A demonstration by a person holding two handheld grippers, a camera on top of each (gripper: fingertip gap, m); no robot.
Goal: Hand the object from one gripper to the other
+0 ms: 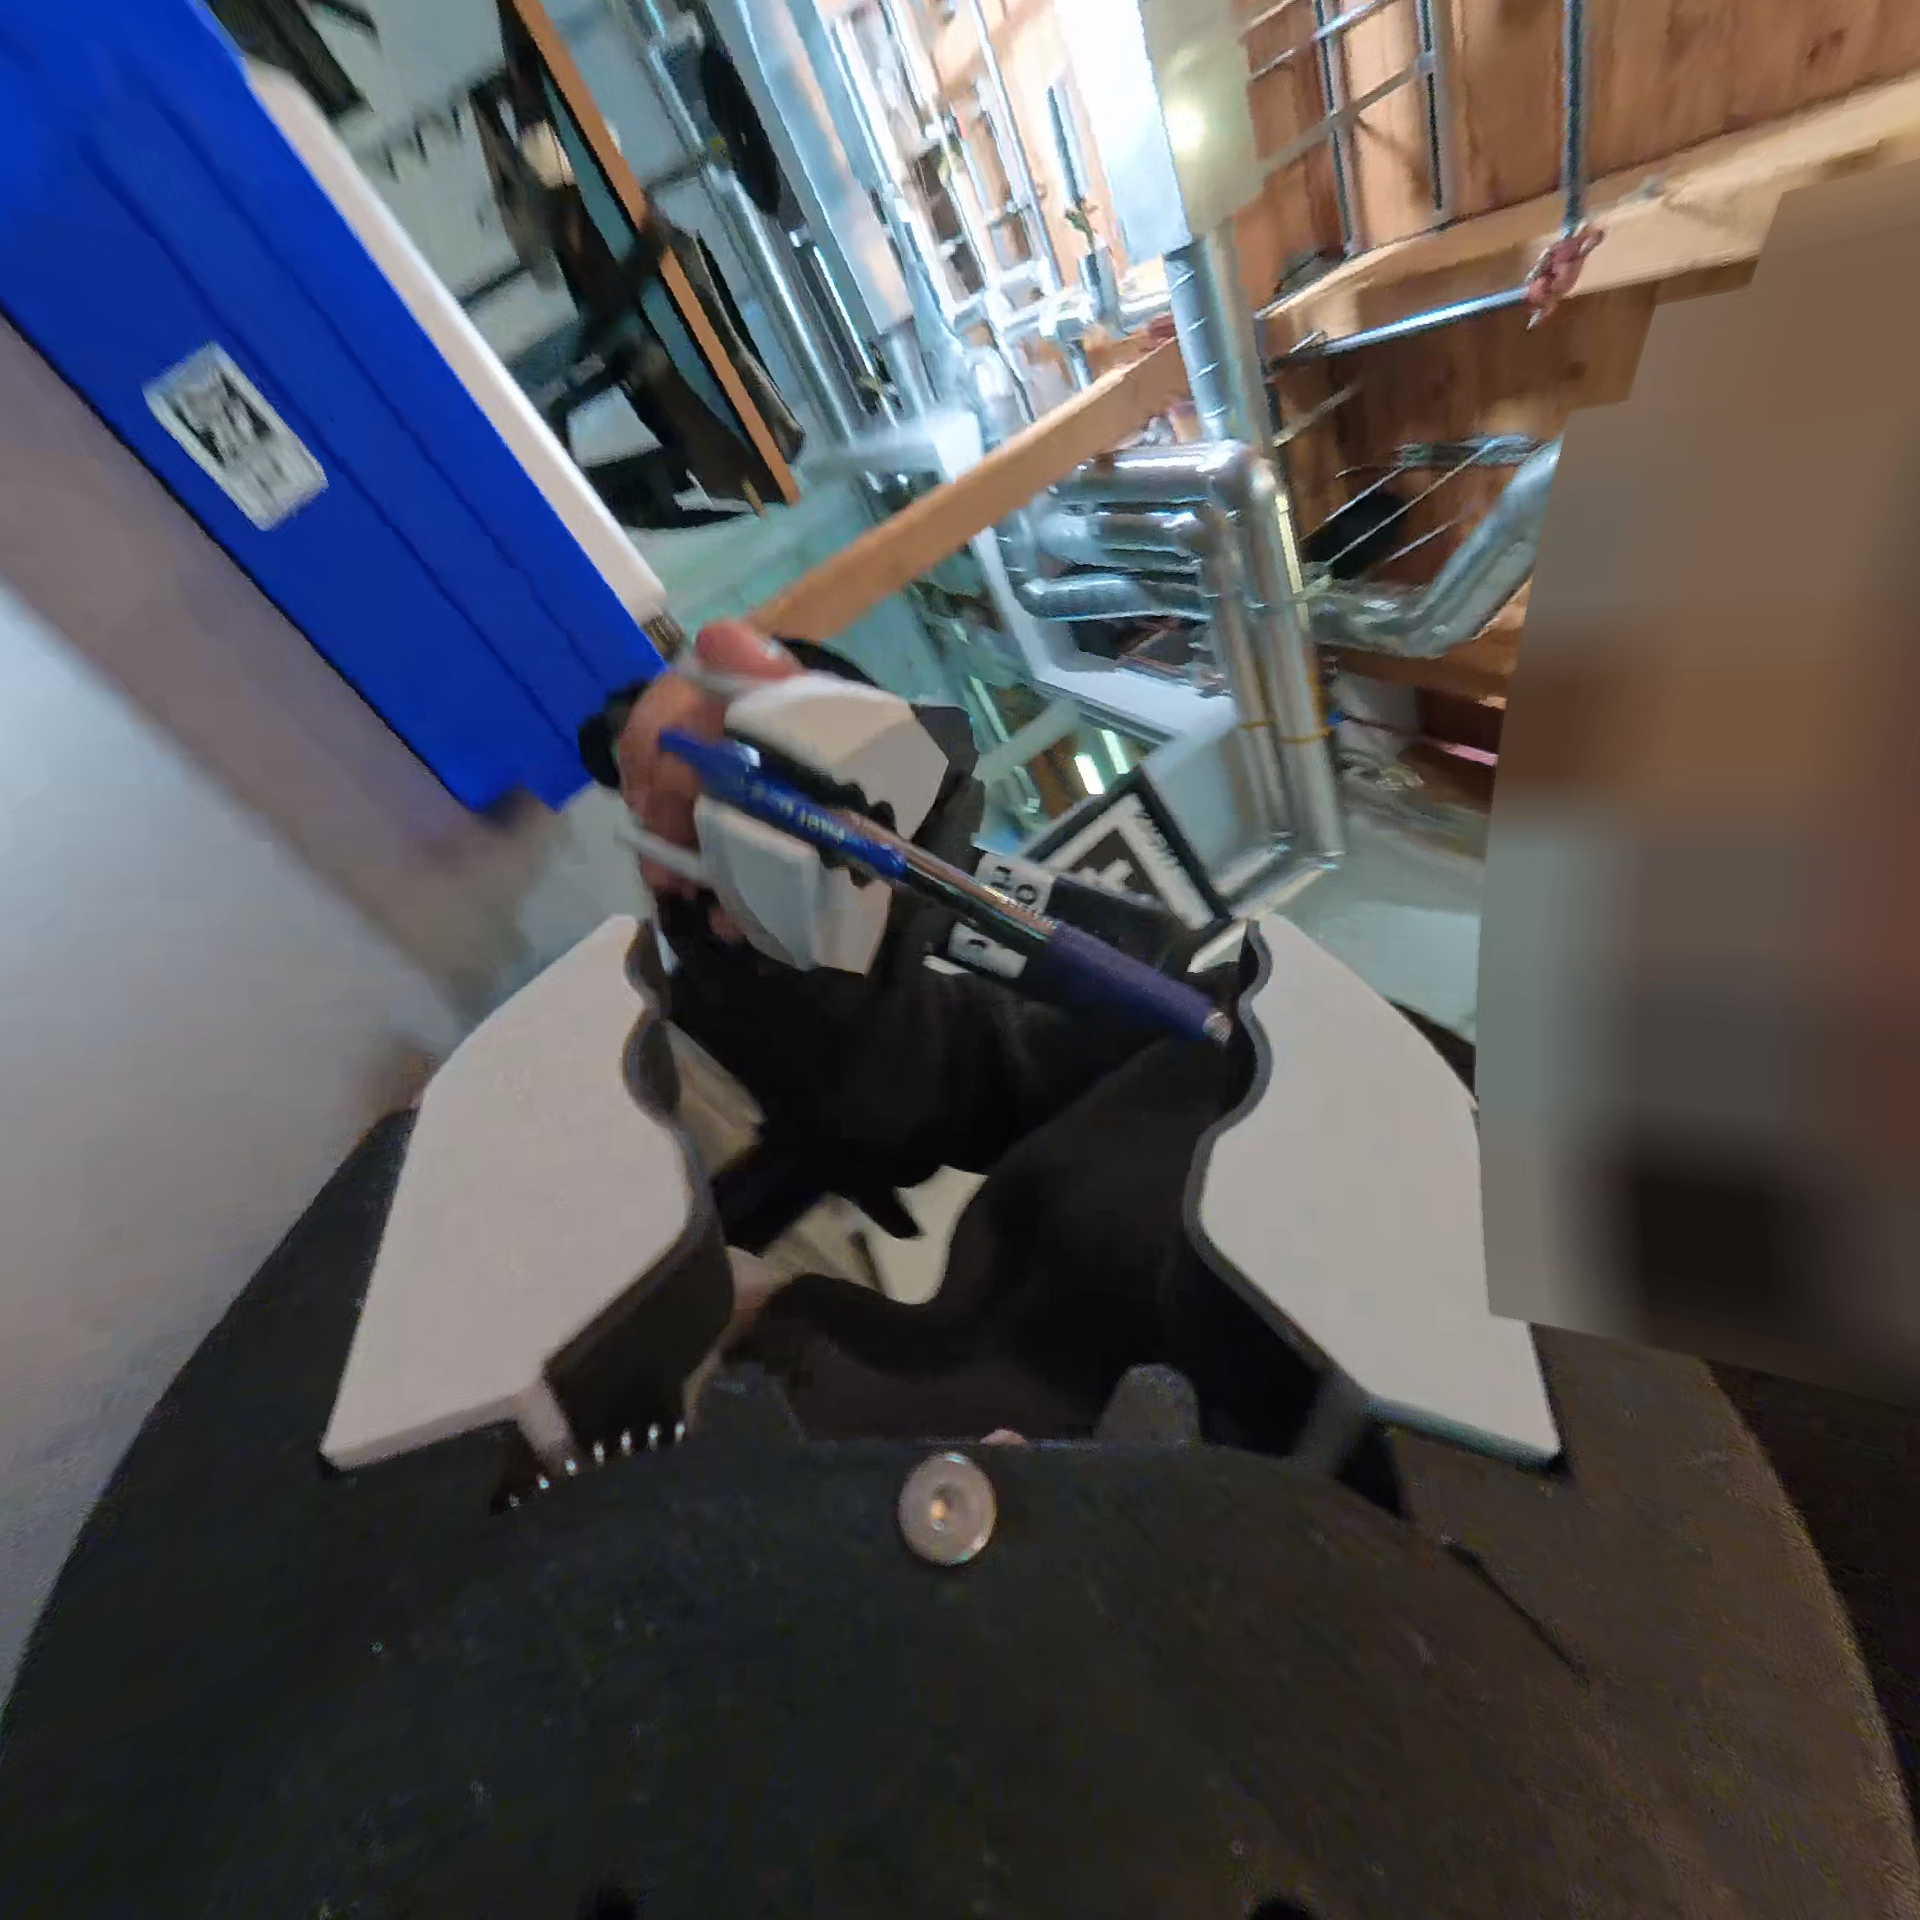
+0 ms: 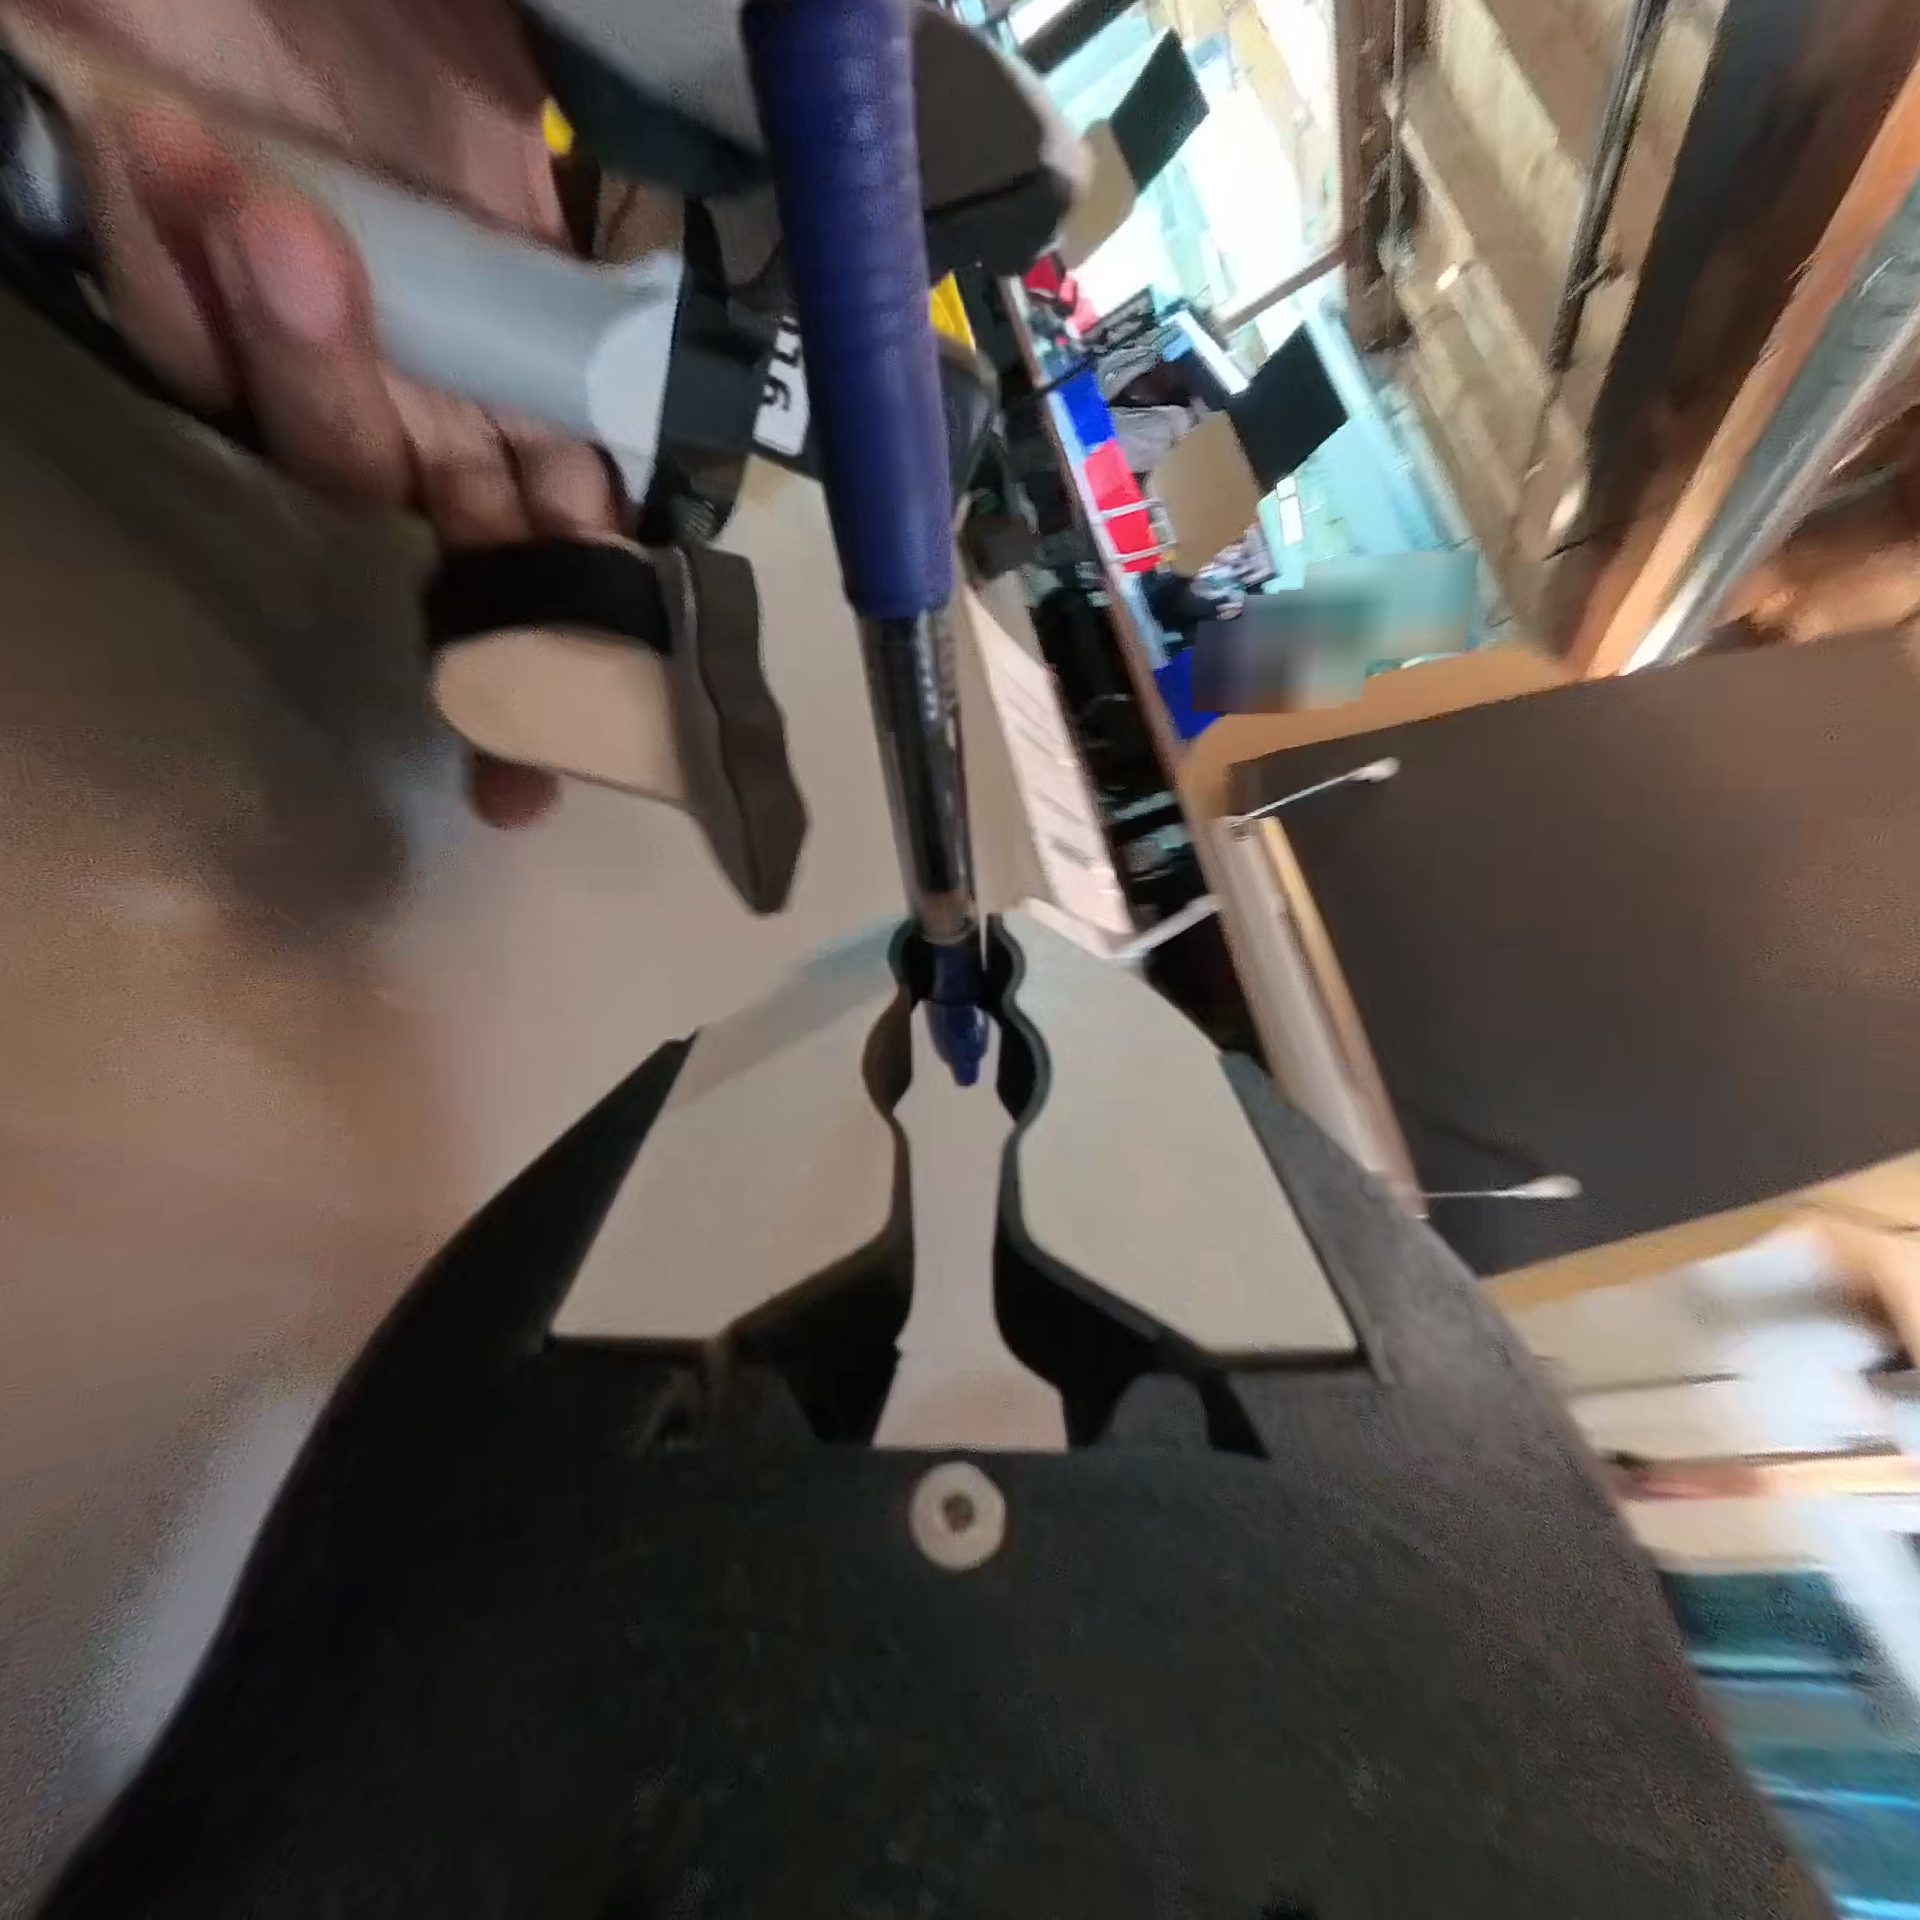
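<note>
Right gripper [image 2: 951,997] pinches only the pen [image 2: 883,343] end; left gripper [image 1: 940,997], at twelve o'clock, gapes, so pen may pivot loose

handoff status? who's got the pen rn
Done: right tongs are shut on the blue pen at its clip end. In hand: left tongs gape wide, the pen's tip sitting near one finger, not gripped. Left: close left on the pen, then open right.

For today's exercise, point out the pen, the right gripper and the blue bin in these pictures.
pen [image 1: 935,883]: left wrist view, middle of its barrel.
right gripper [image 2: 954,997]: right wrist view, between its fingertips, shut on the pen.
blue bin [image 1: 312,395]: left wrist view, its side wall.
</note>
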